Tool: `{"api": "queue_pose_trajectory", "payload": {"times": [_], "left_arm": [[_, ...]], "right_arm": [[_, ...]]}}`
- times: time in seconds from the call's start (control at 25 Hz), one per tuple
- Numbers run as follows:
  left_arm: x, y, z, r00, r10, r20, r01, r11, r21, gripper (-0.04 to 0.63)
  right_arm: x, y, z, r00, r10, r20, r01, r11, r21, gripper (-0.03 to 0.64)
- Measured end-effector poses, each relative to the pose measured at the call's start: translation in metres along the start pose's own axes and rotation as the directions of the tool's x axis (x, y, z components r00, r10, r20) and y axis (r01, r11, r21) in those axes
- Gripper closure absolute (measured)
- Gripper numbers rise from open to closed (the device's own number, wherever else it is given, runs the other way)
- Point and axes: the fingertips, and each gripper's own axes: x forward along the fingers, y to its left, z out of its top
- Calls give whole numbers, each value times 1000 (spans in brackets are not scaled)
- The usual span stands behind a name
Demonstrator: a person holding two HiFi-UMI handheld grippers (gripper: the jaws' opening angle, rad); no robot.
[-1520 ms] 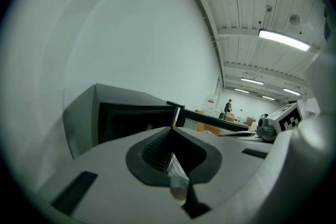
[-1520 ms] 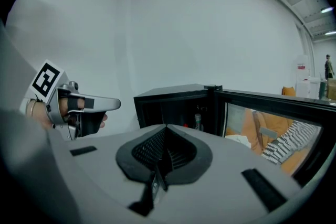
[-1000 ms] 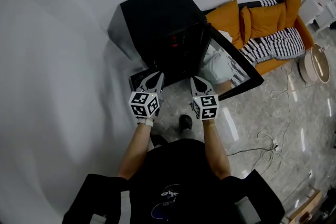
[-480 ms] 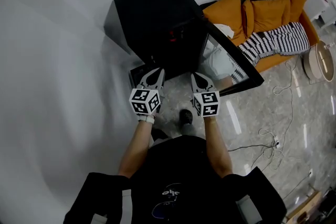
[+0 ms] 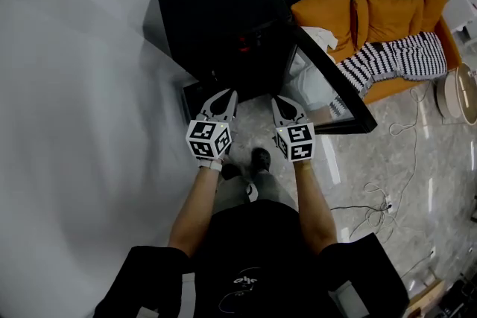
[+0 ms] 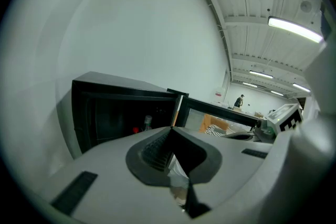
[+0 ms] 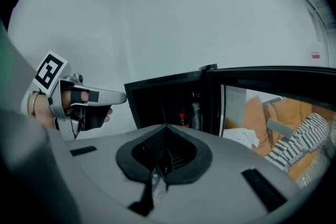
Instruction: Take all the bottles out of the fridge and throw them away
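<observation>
Head view puts the left gripper (image 5: 226, 97) and right gripper (image 5: 279, 102), jaws closed on nothing, near the open fridge (image 5: 216, 11); its dark inside hides the bottles (image 7: 196, 112), faint in the right gripper view.

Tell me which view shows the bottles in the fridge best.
Right gripper view: the bottles stand clear in the open fridge. Left gripper view shows them smaller and dimmer; head view gives only a red speck inside.
</observation>
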Motion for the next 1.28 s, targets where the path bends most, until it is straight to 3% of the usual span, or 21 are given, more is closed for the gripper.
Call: {"api": "queue_pose_trajectory", "payload": {"times": [0.28,0.92,1.28], "left_arm": [[23,23,-13,1000,-27,-13,27,999,34,588],[69,60,-123,988,-98,-121,110,990,93,588],[87,65,-177,979,-116,-166,131,988,81,588]], "right_arm": [[44,-8,-12,1000,-1,-12,1,999,-34,609],[129,-27,-83,998,-6,57,8,1000,-30,609],[151,-30,-137,998,-9,61,9,1000,7,609]]}}
